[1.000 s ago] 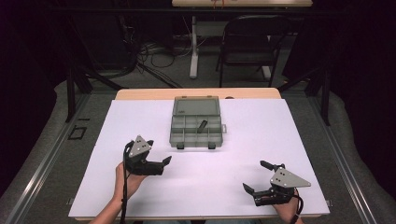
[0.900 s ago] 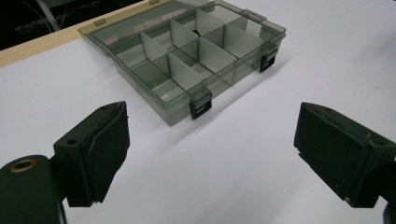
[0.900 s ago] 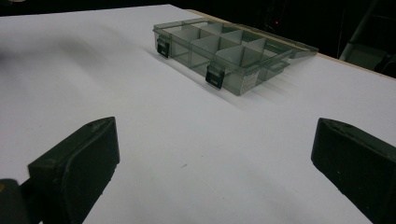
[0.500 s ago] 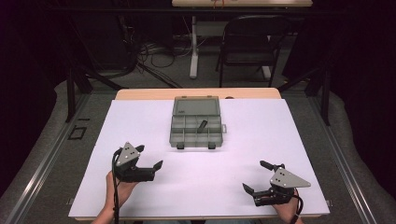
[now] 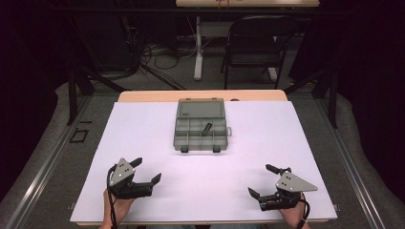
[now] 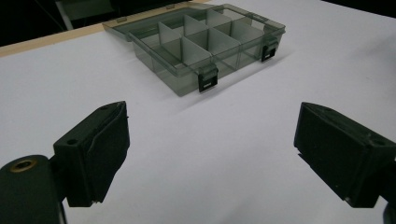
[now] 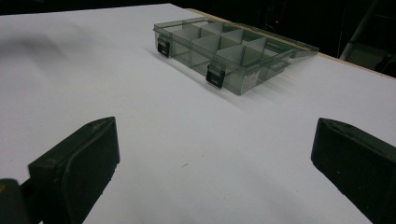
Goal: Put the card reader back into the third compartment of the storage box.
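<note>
A smoky clear compartment box [image 5: 200,130] lies open at the middle back of the white table [image 5: 248,162], its lid [image 5: 200,109] folded flat behind it. A small dark piece [image 5: 207,128] rests in one of its compartments. My left gripper [image 5: 146,171] sits near the front left, open and empty, held by a hand. At the front right my right gripper [image 5: 261,181] is open too, with nothing in it. The box [image 6: 208,42] lies ahead of the left gripper [image 6: 212,154]. In the right gripper view the box [image 7: 229,49] is ahead of the wide open right gripper [image 7: 215,172].
A wooden table edge [image 5: 148,96] shows behind the white sheet. Beyond it stand a dark folding chair [image 5: 255,45] and a tangle of cables [image 5: 157,57] on the floor. Metal rails [image 5: 43,167] run along both sides of the table.
My left gripper has drawn back toward the front left edge of the table, still open. The right gripper and the box have stayed put.
</note>
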### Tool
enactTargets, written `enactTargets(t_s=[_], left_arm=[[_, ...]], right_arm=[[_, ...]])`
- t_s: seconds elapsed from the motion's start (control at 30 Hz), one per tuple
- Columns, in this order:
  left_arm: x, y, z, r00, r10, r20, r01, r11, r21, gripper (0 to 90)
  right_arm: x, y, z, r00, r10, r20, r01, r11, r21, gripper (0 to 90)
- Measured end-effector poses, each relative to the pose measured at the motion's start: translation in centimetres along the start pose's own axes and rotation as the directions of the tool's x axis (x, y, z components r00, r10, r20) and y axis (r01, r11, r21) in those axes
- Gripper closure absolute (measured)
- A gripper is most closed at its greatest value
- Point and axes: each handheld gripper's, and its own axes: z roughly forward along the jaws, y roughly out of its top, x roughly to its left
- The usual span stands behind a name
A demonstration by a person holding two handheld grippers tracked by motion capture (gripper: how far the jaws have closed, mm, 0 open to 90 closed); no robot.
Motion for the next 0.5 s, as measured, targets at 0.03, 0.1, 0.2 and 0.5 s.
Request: enactTargets(t_s=[0.03,0.1,0.2,0.5], left_arm=[[0.0,-0.2,-0.1,1.0000,-0.002,0.003,0.002,1.0000,-0.003,10.7],[0.0,-0.5,-0.2,1.0000,-0.001,-0.002,0.001,1.0000,-0.004,10.7],[0.1,-1.6,-0.5,0.9999,-0.013,0.005,0.013,0.9996,-0.027,10.7],[0.1,-3.1,-1.2,0.9999,0.002,0.014,-0.001,0.9979,-0.065,10.7]], right_arm=[[0.0,0.0,0.0,1.0000,0.001,-0.001,-0.001,1.000,0.000,0.6],[0.0,0.0,0.0,1.0000,0.001,-0.001,-0.001,1.000,0.000,0.6],[0.0,0.0,0.0,1.0000,0.001,0.000,-0.001,1.000,0.001,0.6],[0.0,0.0,0.0,1.0000,-0.001,0.001,0.001,1.000,0.001,0.6]])
